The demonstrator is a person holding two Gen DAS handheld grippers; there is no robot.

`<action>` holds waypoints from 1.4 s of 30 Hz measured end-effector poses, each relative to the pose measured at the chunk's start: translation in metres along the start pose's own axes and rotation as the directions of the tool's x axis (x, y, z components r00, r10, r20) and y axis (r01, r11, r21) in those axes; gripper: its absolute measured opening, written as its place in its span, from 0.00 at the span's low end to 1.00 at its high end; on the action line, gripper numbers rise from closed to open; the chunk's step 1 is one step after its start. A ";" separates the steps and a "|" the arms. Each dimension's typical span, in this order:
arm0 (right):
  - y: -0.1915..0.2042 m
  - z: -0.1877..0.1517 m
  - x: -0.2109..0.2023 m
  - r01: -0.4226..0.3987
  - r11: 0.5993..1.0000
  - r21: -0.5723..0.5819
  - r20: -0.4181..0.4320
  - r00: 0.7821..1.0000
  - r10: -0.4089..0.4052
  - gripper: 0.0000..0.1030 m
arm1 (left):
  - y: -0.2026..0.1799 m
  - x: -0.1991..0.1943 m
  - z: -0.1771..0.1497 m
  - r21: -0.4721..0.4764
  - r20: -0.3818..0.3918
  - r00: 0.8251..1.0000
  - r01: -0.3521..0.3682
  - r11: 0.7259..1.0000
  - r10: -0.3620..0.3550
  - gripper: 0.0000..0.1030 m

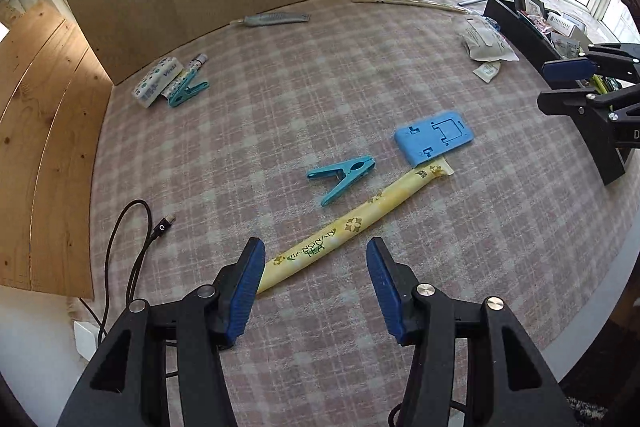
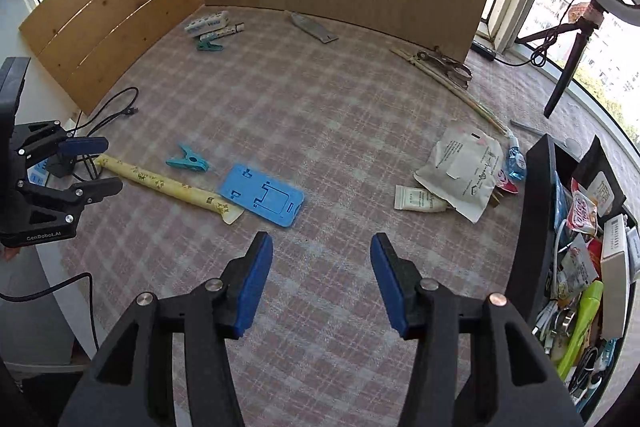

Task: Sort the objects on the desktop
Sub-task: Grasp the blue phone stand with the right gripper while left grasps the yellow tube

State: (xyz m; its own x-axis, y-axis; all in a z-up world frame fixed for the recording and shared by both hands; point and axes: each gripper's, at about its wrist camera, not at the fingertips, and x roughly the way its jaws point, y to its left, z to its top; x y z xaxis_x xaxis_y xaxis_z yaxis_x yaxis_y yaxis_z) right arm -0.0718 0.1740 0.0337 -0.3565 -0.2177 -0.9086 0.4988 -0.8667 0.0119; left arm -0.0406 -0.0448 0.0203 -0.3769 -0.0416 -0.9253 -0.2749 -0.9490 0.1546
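The yellow tea sachet [image 1: 344, 231] lies flat on the checked bench [image 1: 280, 87], its long axis running diagonally from the near end, just ahead of the left gripper [image 1: 316, 287], away to the far end that touches the blue phone stand [image 1: 434, 139]. In the left wrist view its near end sits by the left-hand pad, so the jaws straddle the stick's end rather than its middle, and they stand released with nothing between them. A teal clothes peg [image 1: 340, 177] lies just beside the sachet. The right gripper [image 2: 320, 283] is farther off, over bare cloth short of the stand, also released and empty; the black organiser box [image 2: 536, 227] is at its right, so the left hand looks the nearer for this pick
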 end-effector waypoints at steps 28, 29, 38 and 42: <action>0.055 0.050 0.106 -0.152 0.914 -0.376 -0.260 0.964 0.053 0.55 | -0.009 0.047 0.015 0.098 -0.185 0.979 0.105 0.990 -0.086 0.31; 0.051 0.053 0.106 -0.150 0.924 -0.351 -0.258 0.964 0.059 0.53 | -0.012 0.046 0.015 0.091 -0.185 0.979 0.101 0.991 -0.082 0.30; 0.015 0.069 0.105 -0.115 0.985 -0.127 -0.251 0.965 0.080 0.40 | -0.013 0.045 0.020 -0.103 -0.225 0.970 0.074 0.992 -0.096 0.24; 0.022 0.075 0.107 -0.070 0.989 -0.128 -0.217 0.975 0.041 0.44 | -0.017 0.043 0.022 -0.152 -0.218 0.972 0.049 0.987 -0.082 0.24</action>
State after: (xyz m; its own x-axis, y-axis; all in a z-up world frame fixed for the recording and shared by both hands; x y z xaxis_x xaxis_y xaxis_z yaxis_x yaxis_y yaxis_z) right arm -0.1580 0.0982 -0.0318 -0.1560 -0.1503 -0.9763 0.6191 -0.7850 0.0220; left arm -0.0717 -0.0233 -0.0142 -0.1508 -0.0311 -0.9881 -0.1556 -0.9863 0.0548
